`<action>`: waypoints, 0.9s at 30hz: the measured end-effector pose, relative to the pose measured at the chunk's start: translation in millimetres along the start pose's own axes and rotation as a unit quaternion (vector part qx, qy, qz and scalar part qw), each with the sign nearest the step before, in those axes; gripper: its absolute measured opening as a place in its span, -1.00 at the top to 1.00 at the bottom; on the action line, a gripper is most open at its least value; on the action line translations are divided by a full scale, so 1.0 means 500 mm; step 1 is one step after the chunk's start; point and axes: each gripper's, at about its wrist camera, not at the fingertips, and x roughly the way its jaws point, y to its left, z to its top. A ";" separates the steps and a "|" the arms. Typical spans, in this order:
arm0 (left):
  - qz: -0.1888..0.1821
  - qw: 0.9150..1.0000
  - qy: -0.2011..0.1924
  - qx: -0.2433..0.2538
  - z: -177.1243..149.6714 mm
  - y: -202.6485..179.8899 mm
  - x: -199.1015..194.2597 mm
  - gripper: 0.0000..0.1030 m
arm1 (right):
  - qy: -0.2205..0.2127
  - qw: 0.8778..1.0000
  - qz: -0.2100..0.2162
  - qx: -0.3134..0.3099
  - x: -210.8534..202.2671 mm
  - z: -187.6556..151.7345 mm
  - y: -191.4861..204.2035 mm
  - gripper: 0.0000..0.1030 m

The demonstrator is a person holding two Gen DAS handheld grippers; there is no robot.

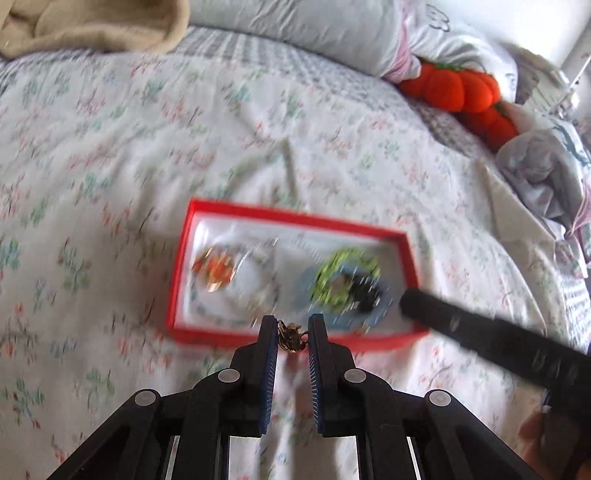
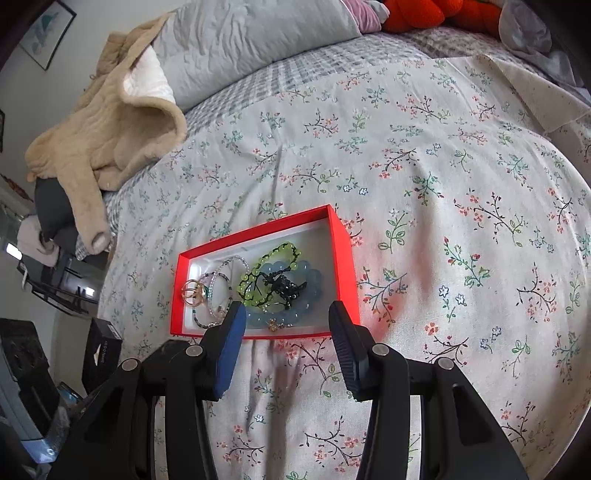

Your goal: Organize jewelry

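Note:
A red box (image 1: 177, 280) with a white inside lies on the flowered bedspread; it also shows in the right wrist view (image 2: 343, 258). In it lie a green bead bracelet (image 2: 275, 258), a pale blue bead bracelet (image 2: 310, 280), a black piece (image 2: 284, 286), a clear bead strand (image 2: 221, 273) and gold rings (image 2: 194, 291). My left gripper (image 1: 293, 332) is shut on a small gold piece of jewelry (image 1: 291, 336) just above the box's near wall. My right gripper (image 2: 286, 314) is open and empty at the box's near edge; its finger shows in the left wrist view (image 1: 480, 332).
Grey pillows (image 1: 295, 26) and orange plush pumpkins (image 1: 461, 88) lie at the head of the bed. A beige fleece garment (image 2: 110, 129) lies at the far left. The bed's left edge drops to cluttered dark boxes (image 2: 99, 354).

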 end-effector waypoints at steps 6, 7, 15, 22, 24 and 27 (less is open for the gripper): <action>0.028 1.000 -0.008 0.000 0.021 0.001 0.016 0.55 | 0.000 1.000 -0.009 0.002 -0.007 0.000 -0.007 0.03; 0.024 1.000 -0.014 -0.005 0.018 0.003 0.009 0.24 | 0.001 1.000 -0.014 0.002 -0.009 0.000 -0.008 0.00; 0.076 0.997 -0.009 -0.012 -0.031 0.014 -0.025 -0.20 | -0.005 0.999 -0.037 -0.023 -0.044 -0.018 0.002 -0.12; 0.138 0.990 -0.014 0.001 -0.080 0.025 -0.055 -0.65 | -0.021 0.995 -0.081 -0.052 -0.076 -0.064 0.018 -0.19; 0.145 0.989 -0.017 0.007 -0.094 0.024 -0.067 -0.74 | -0.022 0.995 -0.085 -0.056 -0.085 -0.083 0.021 -0.24; 0.161 0.986 -0.027 0.018 -0.110 0.021 -0.083 -0.87 | -0.023 0.992 -0.108 -0.065 -0.098 -0.114 0.025 -0.43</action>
